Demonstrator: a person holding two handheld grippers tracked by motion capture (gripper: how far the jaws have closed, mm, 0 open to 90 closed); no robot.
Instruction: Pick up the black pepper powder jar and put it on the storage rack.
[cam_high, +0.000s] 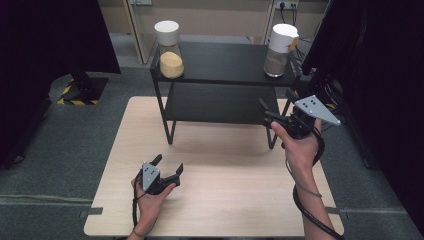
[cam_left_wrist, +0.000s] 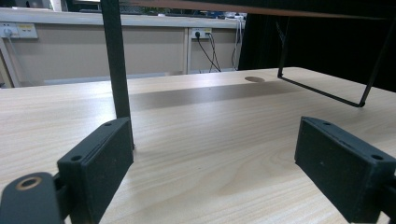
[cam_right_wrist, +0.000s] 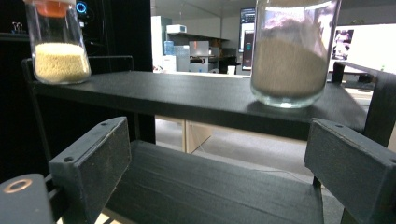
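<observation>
While the right gripper (cam_high: 274, 116) hung with jaws spread and empty, the jar of brownish powder (cam_right_wrist: 288, 56) stood upright just beyond, on the rack's top shelf (cam_right_wrist: 187, 100); the yellow-grain jar (cam_right_wrist: 60, 44) stood far left

A pale wood-grain desk (cam_high: 215, 200) stands on grey carpet (cam_high: 60, 165), carrying a black two-tier metal rack (cam_high: 220, 62) at its far side. On the rack's top shelf, at the left end, a glass jar of yellow grains (cam_high: 171, 62) stands upright under a white lid (cam_high: 167, 32). Black curtains (cam_high: 45, 50) close in both sides of the scene. To the left, a stand's base edged in yellow-and-black hazard tape (cam_high: 75, 92) rests on the carpet. Along the beige back wall, black cables (cam_left_wrist: 210, 51) hang from a power socket (cam_left_wrist: 201, 32). A round hole (cam_left_wrist: 254, 79) marks the desk near the rack's far leg.
</observation>
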